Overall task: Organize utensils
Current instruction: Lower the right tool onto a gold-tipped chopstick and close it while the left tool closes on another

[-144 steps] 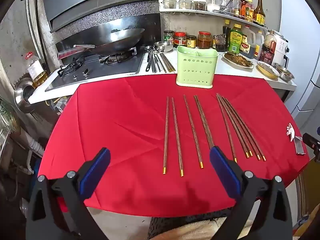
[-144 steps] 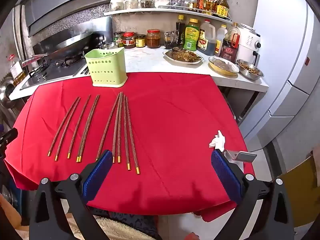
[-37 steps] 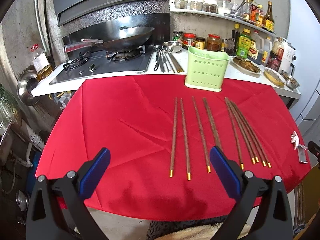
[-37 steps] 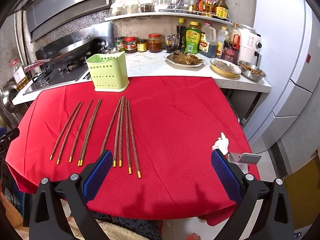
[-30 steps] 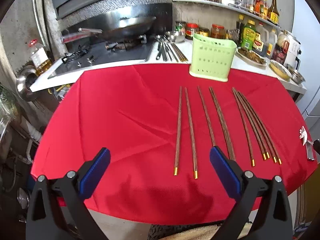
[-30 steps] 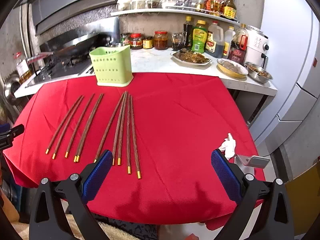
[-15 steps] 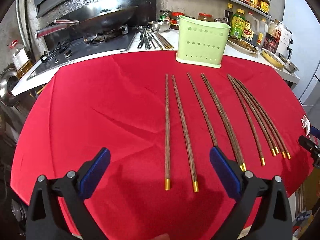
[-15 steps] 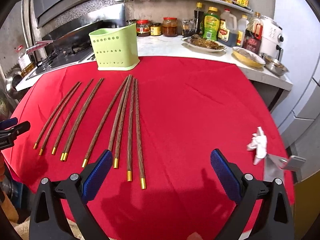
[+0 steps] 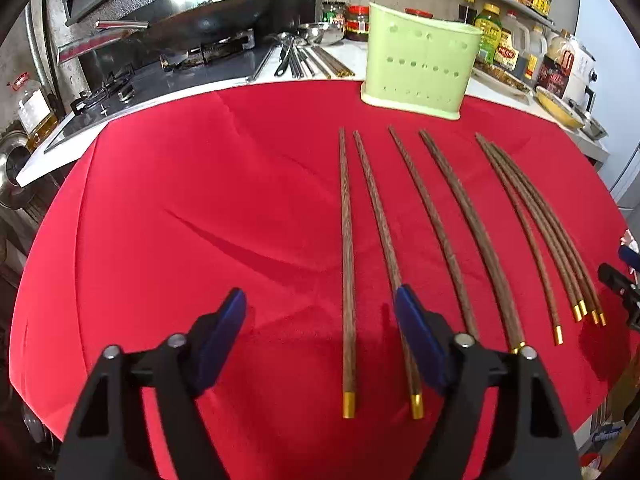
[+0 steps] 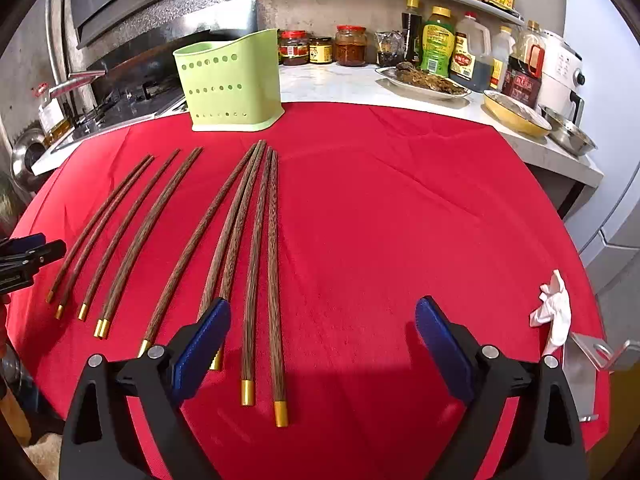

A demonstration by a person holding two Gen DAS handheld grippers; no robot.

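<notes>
On the red tablecloth (image 9: pixel 192 208), in the left wrist view, we see the left gripper (image 9: pixel 320 308) low over the near ends of the two leftmost chopsticks (image 9: pixel 347 264); its jaws have just been closing yet stand apart, the leftmost stick between the pads, untouched, the second passing under the right pad. The green utensil holder (image 9: pixel 420 60) stands upright at the cloth's far edge. In the right wrist view, we find the right gripper (image 10: pixel 324 320) wide open though just narrowing, gripping nothing, the two rightmost chopsticks (image 10: pixel 274 272) between its pads. A crumpled white tissue (image 10: pixel 554 312) lies at the right edge.
</notes>
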